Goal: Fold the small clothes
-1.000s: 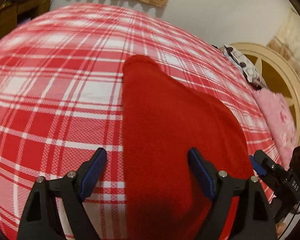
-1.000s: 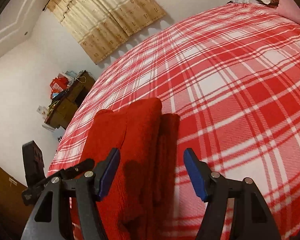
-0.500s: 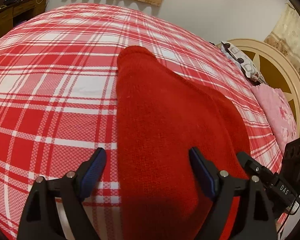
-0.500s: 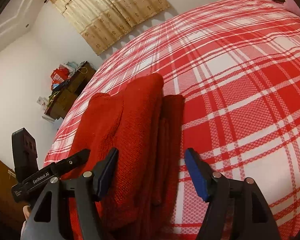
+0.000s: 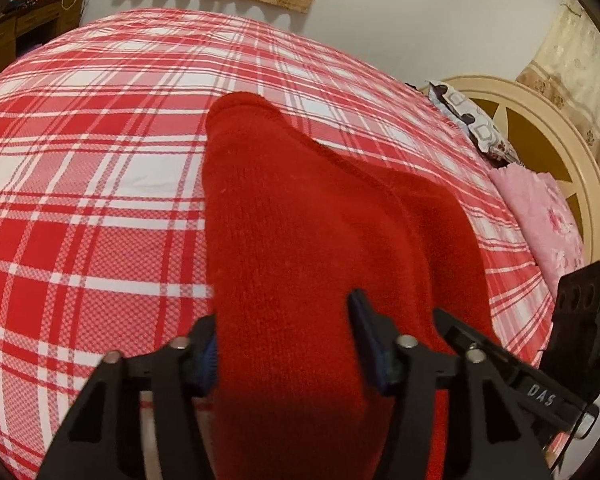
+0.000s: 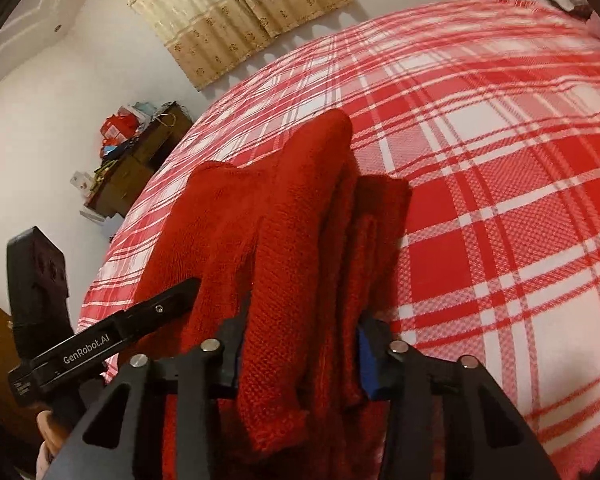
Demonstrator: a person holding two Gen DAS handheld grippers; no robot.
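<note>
While both sets of fingers have narrowed, each clamps the red knit garment (image 5: 300, 220) (image 6: 284, 240) — left gripper (image 5: 284, 344), right gripper (image 6: 300, 344).

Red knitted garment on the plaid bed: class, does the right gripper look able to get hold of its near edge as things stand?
Probably yes. The right gripper already has the red knitted garment bunched between its fingers, with nothing in between; the left gripper straddles the same edge alongside.
</note>
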